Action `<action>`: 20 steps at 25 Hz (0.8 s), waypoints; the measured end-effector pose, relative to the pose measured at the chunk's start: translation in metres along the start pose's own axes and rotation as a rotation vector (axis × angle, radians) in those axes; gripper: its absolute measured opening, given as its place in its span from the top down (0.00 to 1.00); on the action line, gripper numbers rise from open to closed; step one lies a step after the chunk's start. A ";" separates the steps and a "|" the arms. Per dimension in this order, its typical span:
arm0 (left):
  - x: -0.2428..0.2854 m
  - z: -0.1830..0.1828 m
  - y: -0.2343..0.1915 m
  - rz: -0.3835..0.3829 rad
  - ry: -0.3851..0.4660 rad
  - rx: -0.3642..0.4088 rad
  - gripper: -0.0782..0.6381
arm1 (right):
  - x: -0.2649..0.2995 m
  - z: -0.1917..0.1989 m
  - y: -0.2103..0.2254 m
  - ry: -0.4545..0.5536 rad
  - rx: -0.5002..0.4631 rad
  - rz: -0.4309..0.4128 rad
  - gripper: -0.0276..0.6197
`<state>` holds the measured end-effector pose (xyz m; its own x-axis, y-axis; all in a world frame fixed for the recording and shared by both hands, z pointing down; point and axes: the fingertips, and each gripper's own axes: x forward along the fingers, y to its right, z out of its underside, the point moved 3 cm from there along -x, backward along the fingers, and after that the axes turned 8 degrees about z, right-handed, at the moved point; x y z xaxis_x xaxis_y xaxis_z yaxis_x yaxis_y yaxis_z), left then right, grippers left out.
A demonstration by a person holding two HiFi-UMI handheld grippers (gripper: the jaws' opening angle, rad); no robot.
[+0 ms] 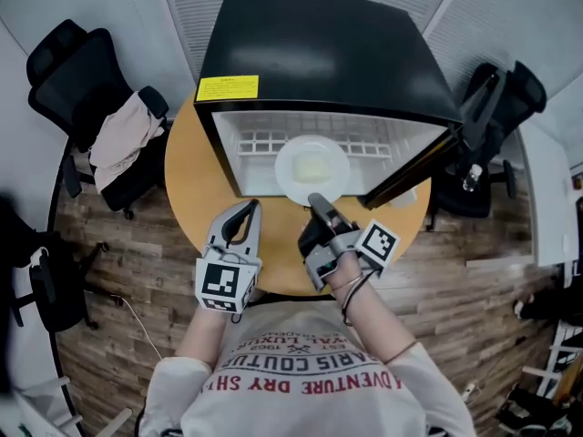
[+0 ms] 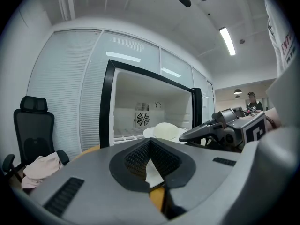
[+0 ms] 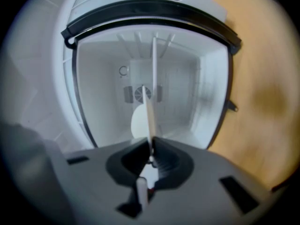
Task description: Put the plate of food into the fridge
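Observation:
A white plate (image 1: 312,169) with pale food lies flat in the mouth of the black mini fridge (image 1: 319,53), over its white wire shelf. My right gripper (image 1: 316,200) is shut on the plate's near rim. In the right gripper view the plate (image 3: 151,107) runs edge-on as a thin white line out of the right gripper (image 3: 151,144) into the white fridge interior. My left gripper (image 1: 248,209) hovers over the table left of the plate, shut and holding nothing. The left gripper view shows the plate (image 2: 166,130) and the right gripper (image 2: 187,136) beyond the left gripper (image 2: 150,142).
The fridge stands on a round wooden table (image 1: 196,180). Its door (image 1: 419,167) hangs open to the right. A black office chair (image 1: 91,107) draped with clothes stands to the left, and another chair (image 1: 487,135) stands to the right. The floor is wood.

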<state>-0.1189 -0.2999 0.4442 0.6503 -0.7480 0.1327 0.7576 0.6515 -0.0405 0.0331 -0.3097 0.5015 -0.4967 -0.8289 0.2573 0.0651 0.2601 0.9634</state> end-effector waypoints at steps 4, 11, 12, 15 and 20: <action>0.009 0.001 -0.006 -0.013 -0.008 -0.008 0.85 | 0.013 -0.011 -0.001 -0.009 -0.001 0.014 0.90; 0.030 -0.007 -0.017 -0.038 -0.008 -0.016 0.85 | 0.033 -0.020 -0.004 -0.049 0.003 0.026 0.90; 0.033 -0.007 -0.017 -0.039 -0.010 -0.017 0.85 | 0.036 -0.022 -0.004 -0.051 0.005 0.028 0.90; 0.040 -0.007 -0.018 -0.043 -0.017 -0.019 0.85 | 0.042 -0.028 -0.005 -0.049 0.017 0.033 0.90; 0.046 -0.004 -0.023 -0.057 -0.022 -0.031 0.85 | 0.052 -0.037 -0.008 -0.041 0.020 0.031 0.90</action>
<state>-0.1067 -0.3496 0.4474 0.6048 -0.7806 0.1576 0.7950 0.6033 -0.0628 0.0388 -0.3739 0.5098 -0.5296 -0.7994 0.2838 0.0644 0.2957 0.9531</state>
